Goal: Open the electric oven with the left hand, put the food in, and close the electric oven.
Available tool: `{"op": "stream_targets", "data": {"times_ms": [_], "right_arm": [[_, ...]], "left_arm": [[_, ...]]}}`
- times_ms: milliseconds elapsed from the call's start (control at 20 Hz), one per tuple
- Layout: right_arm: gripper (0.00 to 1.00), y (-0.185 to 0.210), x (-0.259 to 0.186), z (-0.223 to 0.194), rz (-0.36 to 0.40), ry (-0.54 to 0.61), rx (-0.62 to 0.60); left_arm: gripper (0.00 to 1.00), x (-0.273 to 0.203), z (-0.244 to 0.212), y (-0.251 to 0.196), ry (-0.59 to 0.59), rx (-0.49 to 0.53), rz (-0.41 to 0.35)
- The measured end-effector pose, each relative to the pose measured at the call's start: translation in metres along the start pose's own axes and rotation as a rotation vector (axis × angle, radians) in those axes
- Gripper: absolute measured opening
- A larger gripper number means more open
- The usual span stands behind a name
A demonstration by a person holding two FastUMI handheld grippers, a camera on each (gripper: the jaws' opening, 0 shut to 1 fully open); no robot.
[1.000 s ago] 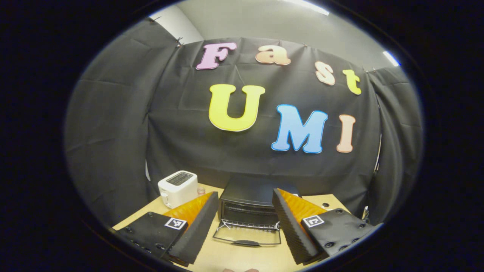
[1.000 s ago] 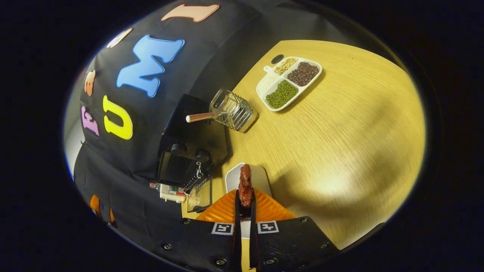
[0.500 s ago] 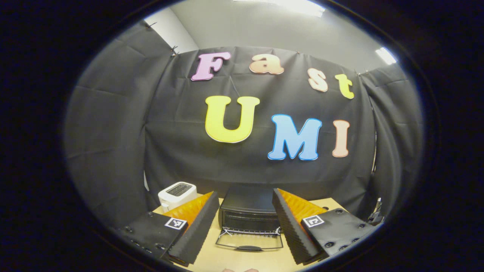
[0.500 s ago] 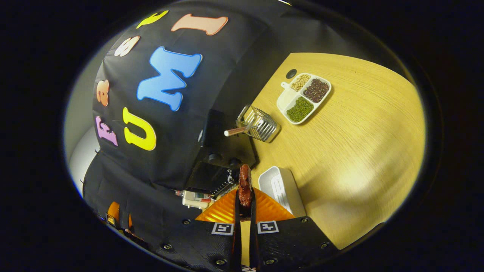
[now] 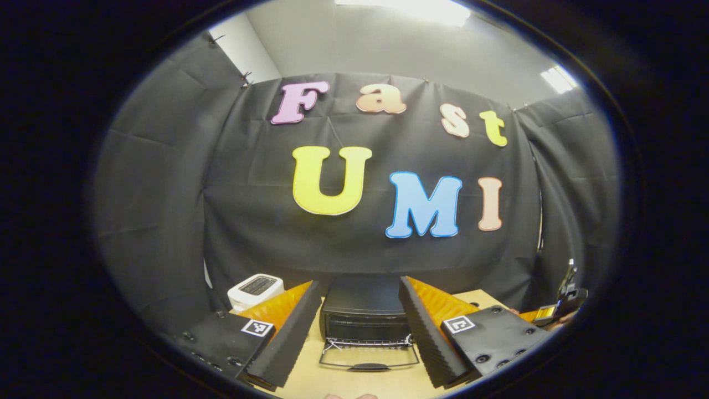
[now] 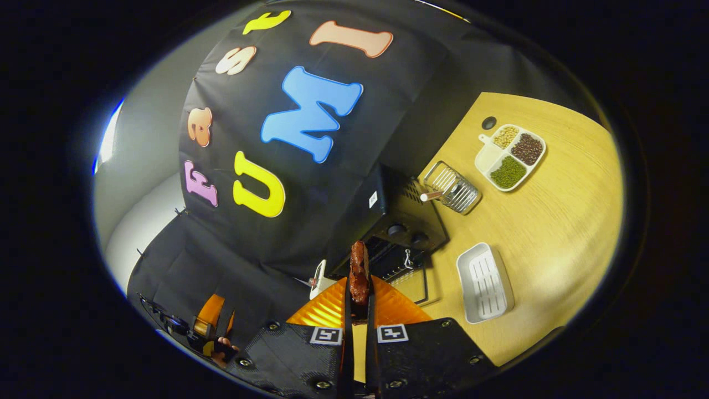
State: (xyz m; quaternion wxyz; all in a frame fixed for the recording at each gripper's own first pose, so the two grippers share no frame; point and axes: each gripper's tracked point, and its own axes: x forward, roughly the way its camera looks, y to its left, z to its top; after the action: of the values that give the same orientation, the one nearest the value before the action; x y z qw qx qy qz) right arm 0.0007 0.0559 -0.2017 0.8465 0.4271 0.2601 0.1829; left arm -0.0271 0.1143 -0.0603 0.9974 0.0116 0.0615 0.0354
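Now – right tongs clamp food | oven door down

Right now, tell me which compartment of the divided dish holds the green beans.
In the divided dish, the green beans fill the big compartment nearest the white tray.

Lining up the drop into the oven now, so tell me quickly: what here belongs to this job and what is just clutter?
Job:
electric oven, door down
food, clamped in right hand-held gripper
left hand-held gripper, open

Clutter:
toaster
wire basket
bean tray
white dish
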Motion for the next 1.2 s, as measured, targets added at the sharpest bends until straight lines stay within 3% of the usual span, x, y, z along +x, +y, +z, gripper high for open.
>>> {"op": "stream_targets", "data": {"times_ms": [250,300,550,1200], "right_arm": [[0.08,0.024,0.033,-0.019,0.046,0.026,0.024],[0.08,0.026,0.041,-0.024,0.047,0.035,0.03],[0.08,0.037,0.092,-0.043,0.053,0.049,0.077],[0.08,-0.021,0.232,-0.068,-0.118,-0.01,0.249]], "left_arm": [[0.95,0.0,0.002,0.02,-0.005,0.008,-0.02],[1.0,-0.002,0.001,0.026,-0.002,0.008,-0.02],[1.0,-0.006,-0.004,0.059,0.021,0.018,-0.004],[1.0,-0.03,-0.016,0.142,0.084,0.033,0.086]]}}
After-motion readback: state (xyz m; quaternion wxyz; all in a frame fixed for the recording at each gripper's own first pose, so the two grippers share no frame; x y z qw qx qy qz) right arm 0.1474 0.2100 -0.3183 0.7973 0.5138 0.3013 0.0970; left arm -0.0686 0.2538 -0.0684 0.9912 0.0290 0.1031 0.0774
